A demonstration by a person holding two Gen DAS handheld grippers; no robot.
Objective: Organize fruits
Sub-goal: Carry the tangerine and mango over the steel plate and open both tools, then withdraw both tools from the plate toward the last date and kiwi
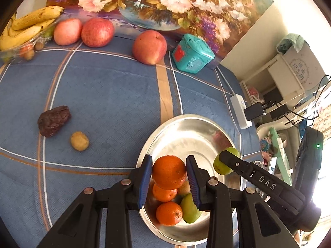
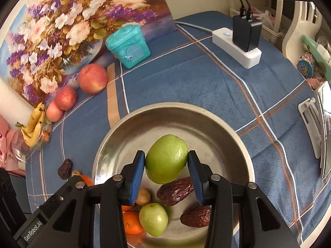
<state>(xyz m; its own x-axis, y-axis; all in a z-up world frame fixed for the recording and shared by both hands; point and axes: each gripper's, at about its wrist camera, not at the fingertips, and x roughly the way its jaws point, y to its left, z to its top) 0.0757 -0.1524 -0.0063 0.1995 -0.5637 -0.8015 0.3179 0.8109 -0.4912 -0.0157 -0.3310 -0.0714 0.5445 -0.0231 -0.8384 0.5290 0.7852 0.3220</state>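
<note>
Over a steel bowl on the blue plaid-covered table, the left gripper has its pads clamped on an orange, while the right gripper pinches a green fruit. Oranges, another green fruit and dates lie in the bowl. Three apples and bananas line the table's far edge, by a floral painting.
</note>
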